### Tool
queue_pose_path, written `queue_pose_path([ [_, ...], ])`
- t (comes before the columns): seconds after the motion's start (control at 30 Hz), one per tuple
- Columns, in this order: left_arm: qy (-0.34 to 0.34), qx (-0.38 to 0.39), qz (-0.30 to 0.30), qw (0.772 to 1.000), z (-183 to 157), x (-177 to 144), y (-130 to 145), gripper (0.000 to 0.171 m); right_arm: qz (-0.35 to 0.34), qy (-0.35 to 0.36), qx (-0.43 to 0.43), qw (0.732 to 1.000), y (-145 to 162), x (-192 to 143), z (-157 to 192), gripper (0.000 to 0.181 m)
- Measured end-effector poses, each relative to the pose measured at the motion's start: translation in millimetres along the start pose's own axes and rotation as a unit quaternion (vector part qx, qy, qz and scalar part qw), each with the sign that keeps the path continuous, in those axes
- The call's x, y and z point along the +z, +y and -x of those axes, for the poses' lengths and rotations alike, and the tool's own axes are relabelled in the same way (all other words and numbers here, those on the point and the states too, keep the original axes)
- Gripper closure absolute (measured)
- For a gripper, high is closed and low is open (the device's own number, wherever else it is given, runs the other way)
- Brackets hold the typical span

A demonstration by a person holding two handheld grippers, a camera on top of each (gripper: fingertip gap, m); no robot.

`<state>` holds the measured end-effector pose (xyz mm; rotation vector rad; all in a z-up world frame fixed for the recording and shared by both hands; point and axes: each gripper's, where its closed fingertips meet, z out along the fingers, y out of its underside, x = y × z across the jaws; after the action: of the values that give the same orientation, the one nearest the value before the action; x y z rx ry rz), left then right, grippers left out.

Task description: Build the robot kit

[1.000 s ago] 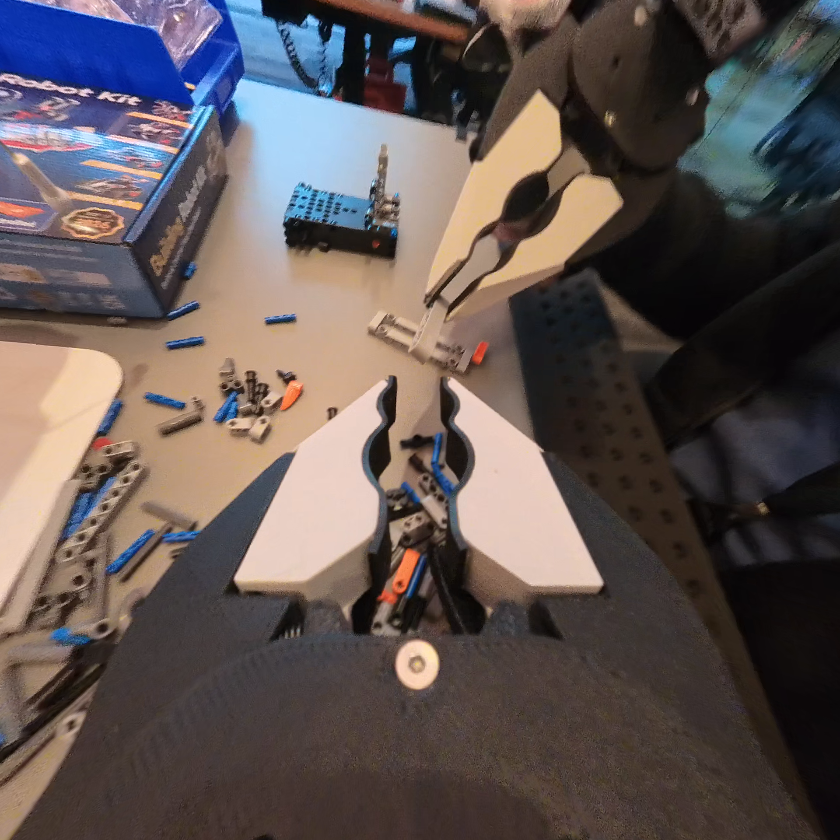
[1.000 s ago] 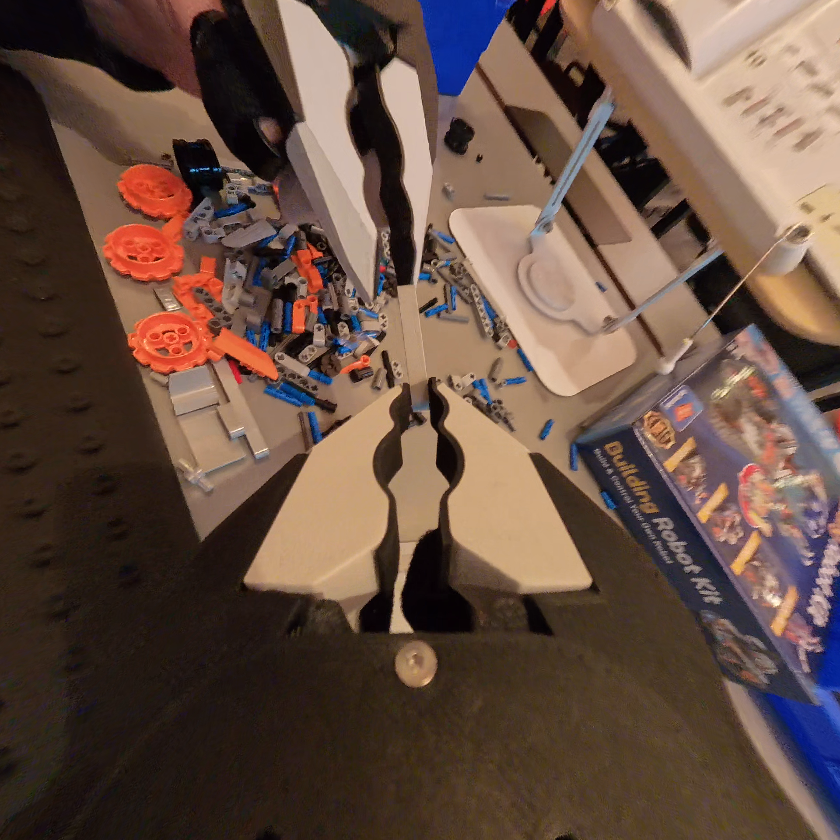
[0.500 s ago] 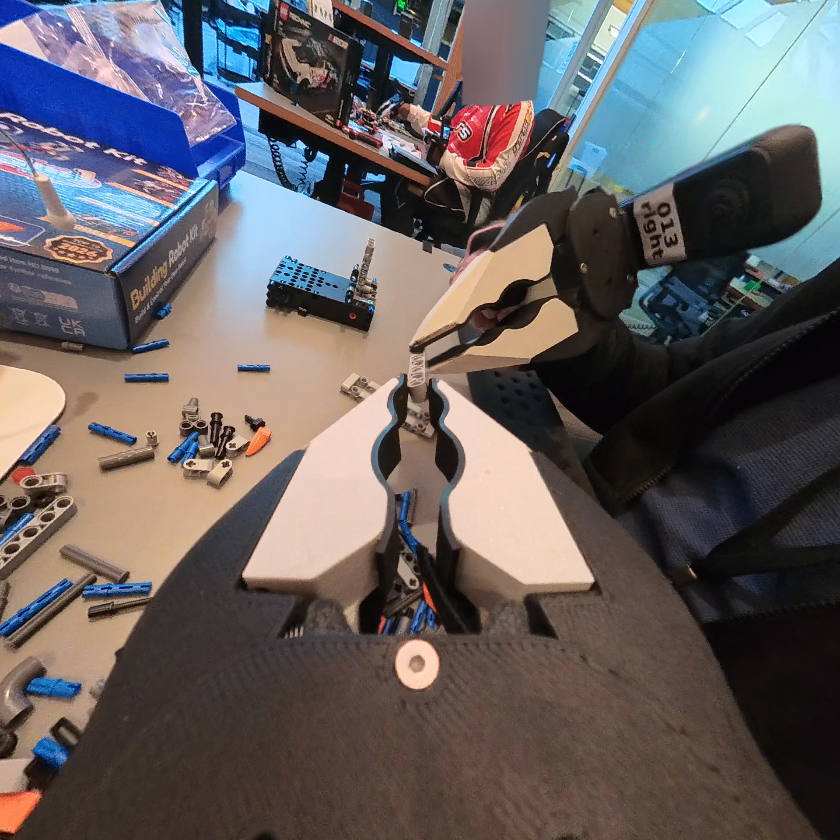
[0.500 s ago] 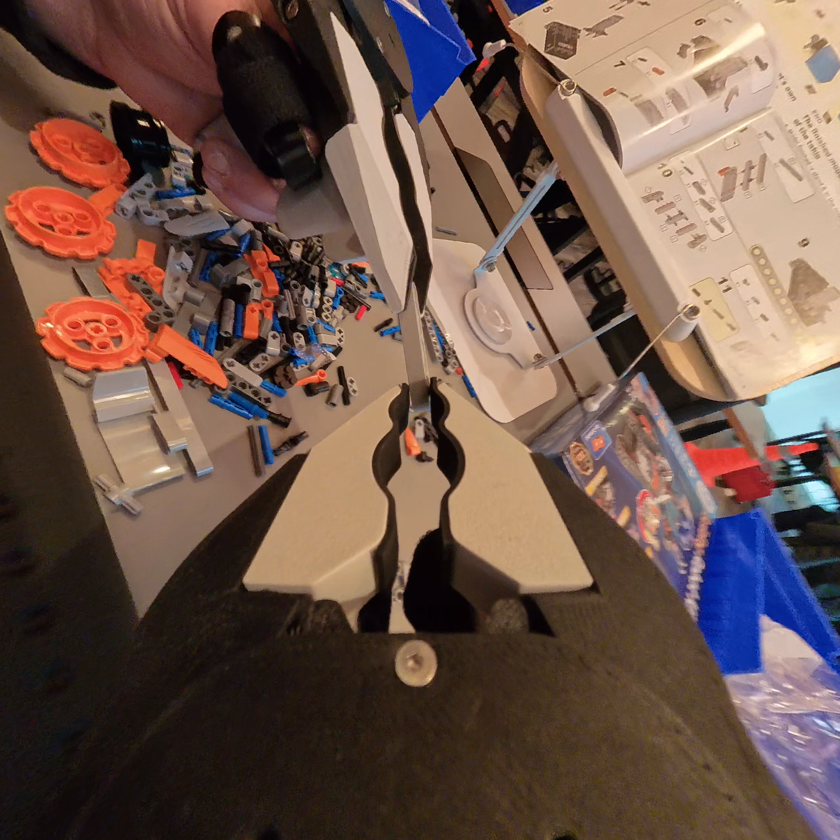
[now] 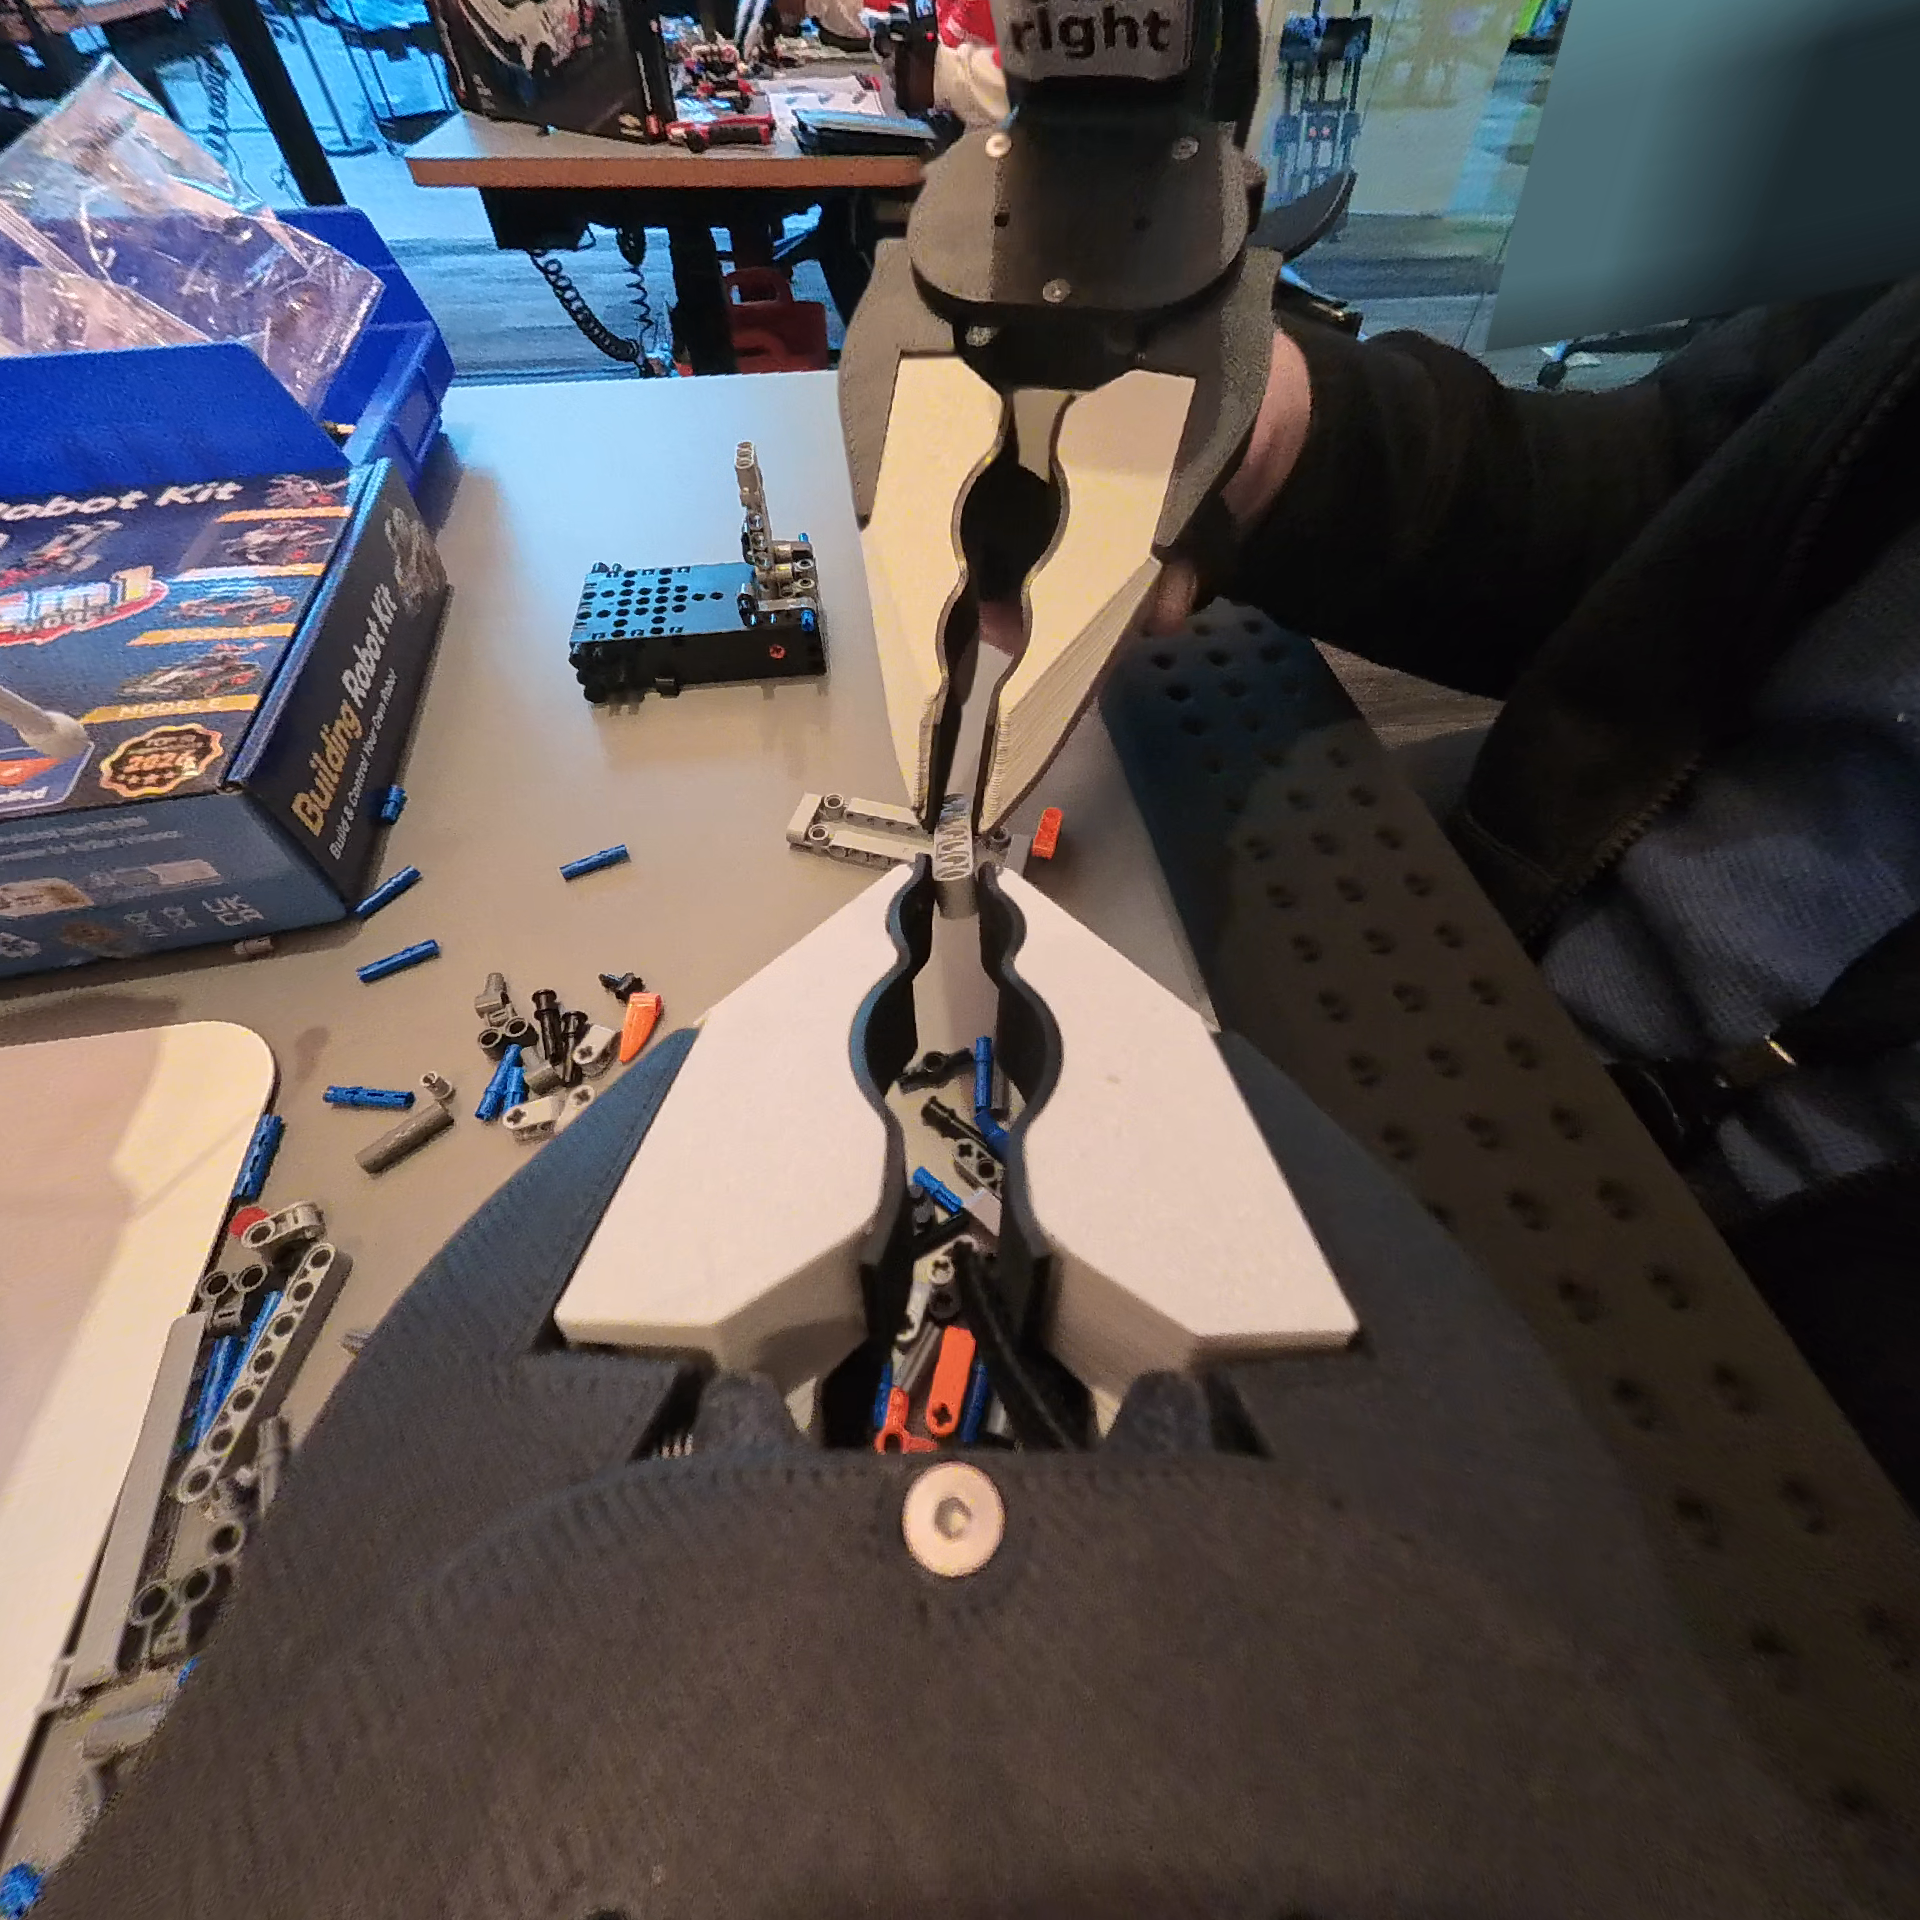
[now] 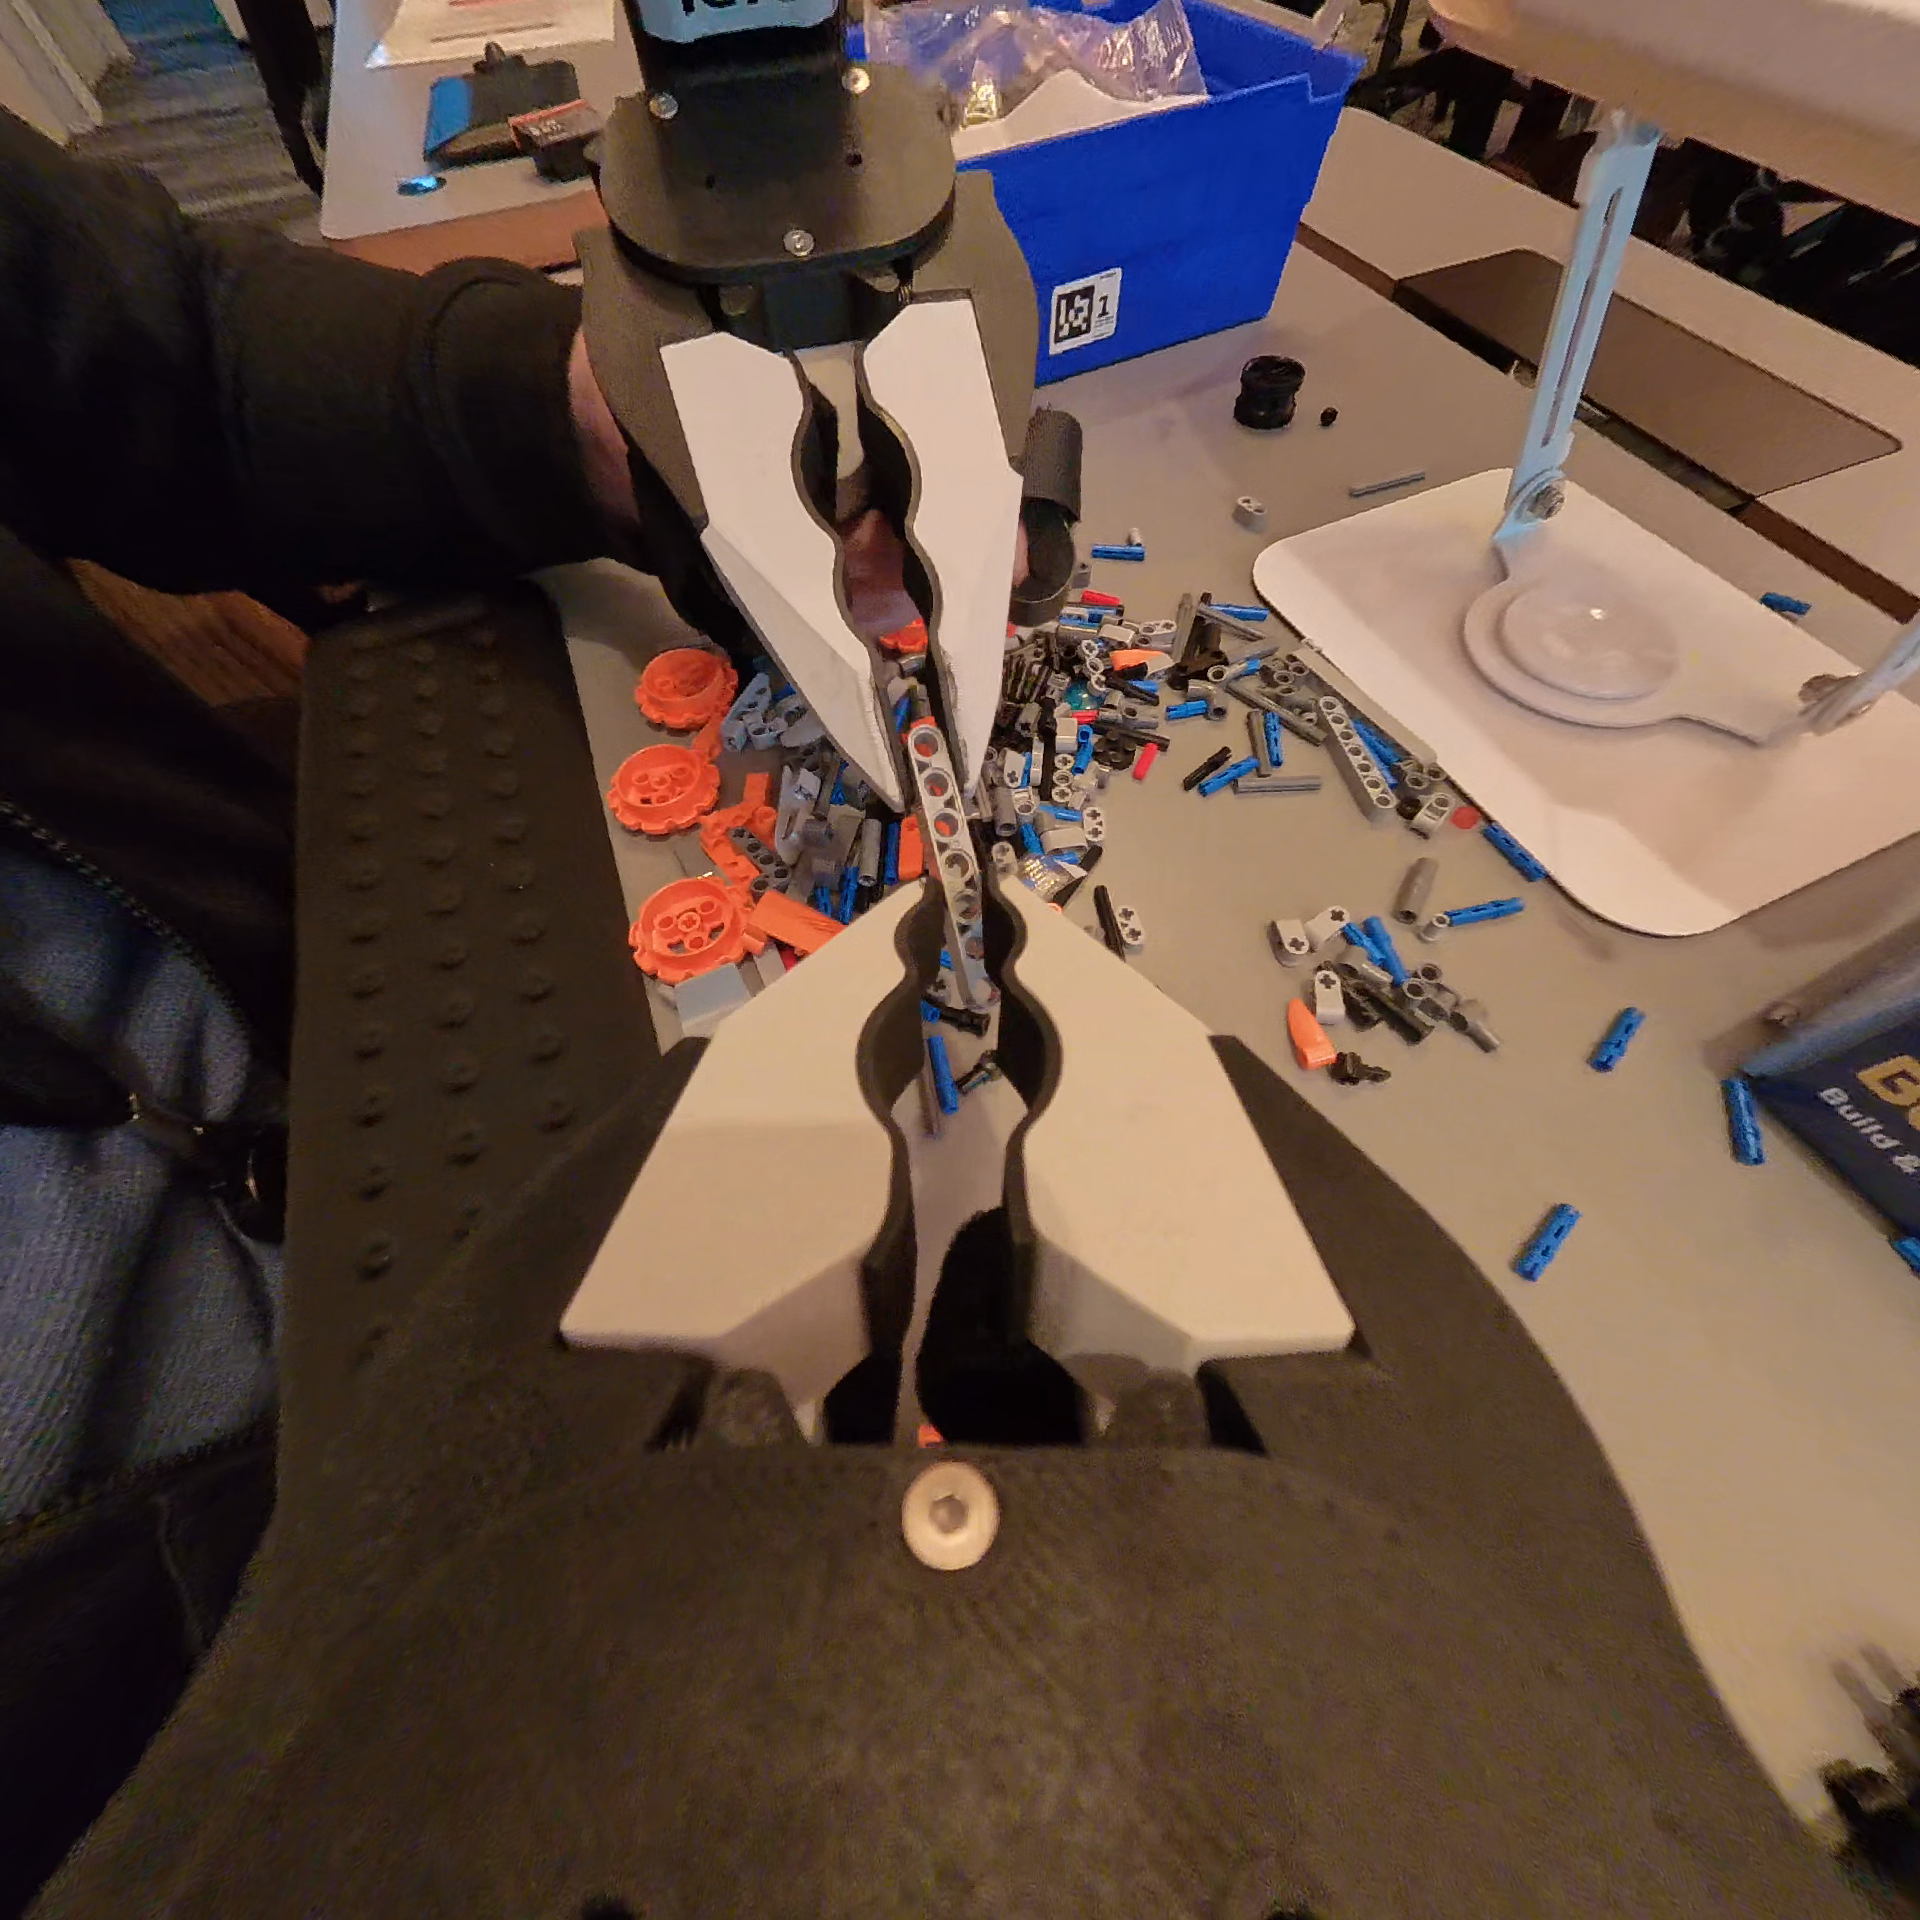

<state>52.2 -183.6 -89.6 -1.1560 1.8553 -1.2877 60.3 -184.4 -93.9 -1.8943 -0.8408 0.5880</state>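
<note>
**Operator:** Where does the piece stand?

**Inspector:** The grey holed beam [image 6: 948, 831] is off the table [image 5: 582, 499], spanning your two tools. Your right gripper [image 6: 961, 902] is clamped on its near end. Your left gripper [image 5: 954, 883] enters from twelve o'clock in the right wrist view and is closed on the far end. The two sets of tips are nearly nose to nose.

**Operator:** And around it?

**Inspector:** Directly below lies the pile of loose parts [image 6: 1081, 727]. The orange wheels [image 6: 665, 790] are at ten o'clock and the white stand base [image 6: 1621, 810] at two o'clock. The blue bin [image 6: 1164, 208] sits beyond at one o'clock. From your left wrist view, the black perforated block [image 5: 696, 623] is at eleven o'clock and the kit box [image 5: 208, 707] at nine.

**Operator:** Findings on the hold?

**Inspector:** My judgement is that both grips sit on narrow tip contact, so the beam can pivot. Hold your two tools in line with the beam, press evenly, and avoid twisting one against the other.
</note>
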Motion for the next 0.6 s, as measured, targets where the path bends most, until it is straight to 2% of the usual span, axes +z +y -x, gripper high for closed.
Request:
queue_pose_path([
  [0.1, 0.005, -0.001, -0.002, 1.000, -0.5, 0.1, 0.1, 0.165, -0.010, -0.005, 0.004, 1.000, -2.0, -2.8, 0.8, 0.176],
  [0.6, -0.019, -0.005, 0.021, 1.000, 10.5, 0.4, 10.4, 0.164, 0.019, 0.064, -0.019, 0.998, 11.6, -23.3, -13.0, 0.176],
])
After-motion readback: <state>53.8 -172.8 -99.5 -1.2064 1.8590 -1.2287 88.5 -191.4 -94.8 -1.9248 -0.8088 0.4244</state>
